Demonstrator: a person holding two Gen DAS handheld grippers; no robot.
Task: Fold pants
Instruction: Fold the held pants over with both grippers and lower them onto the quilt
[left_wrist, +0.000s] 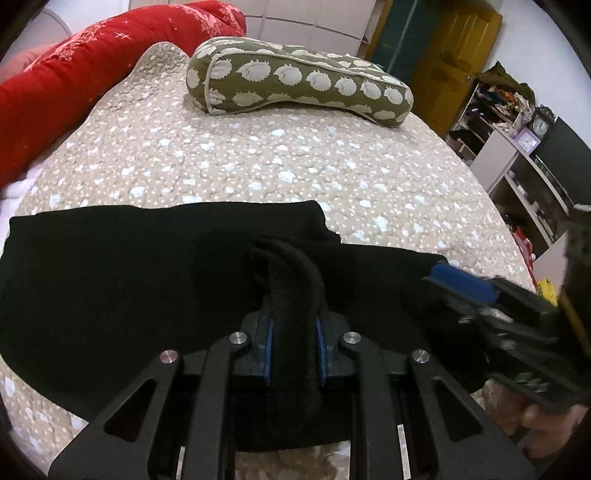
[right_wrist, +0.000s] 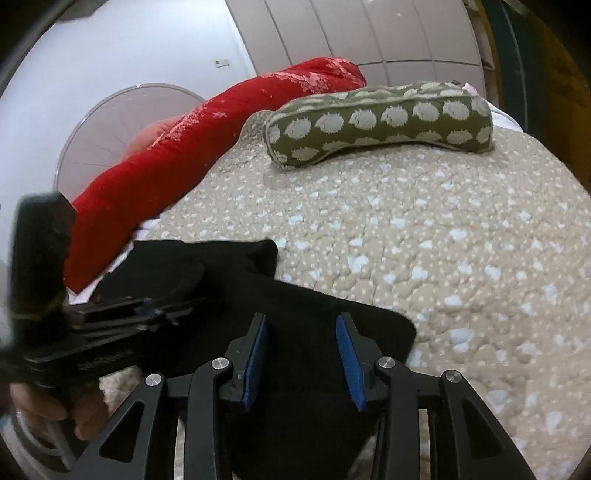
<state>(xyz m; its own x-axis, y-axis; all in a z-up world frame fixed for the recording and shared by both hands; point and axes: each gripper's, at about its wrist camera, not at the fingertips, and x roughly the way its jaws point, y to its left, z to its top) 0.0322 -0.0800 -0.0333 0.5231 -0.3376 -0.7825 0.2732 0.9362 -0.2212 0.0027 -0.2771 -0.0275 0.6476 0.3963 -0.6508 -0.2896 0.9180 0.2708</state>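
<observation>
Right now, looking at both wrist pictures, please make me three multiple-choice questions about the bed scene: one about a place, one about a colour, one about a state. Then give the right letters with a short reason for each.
1. Where does the green pillow lie?
A. on the far part of the bed cover, beyond the pants
B. on top of the pants
C. on the floor

2. What colour are the pants?
A. red
B. black
C. beige

3. What is the left gripper doing?
A. hanging open above the cover
B. shut on a raised fold of the pants
C. holding the pillow

Answers:
1 A, the pillow rests on the cover well behind the pants.
2 B, the cloth is black on the beige cover.
3 B, a ridge of black cloth stands pinched between its blue pads.
</observation>
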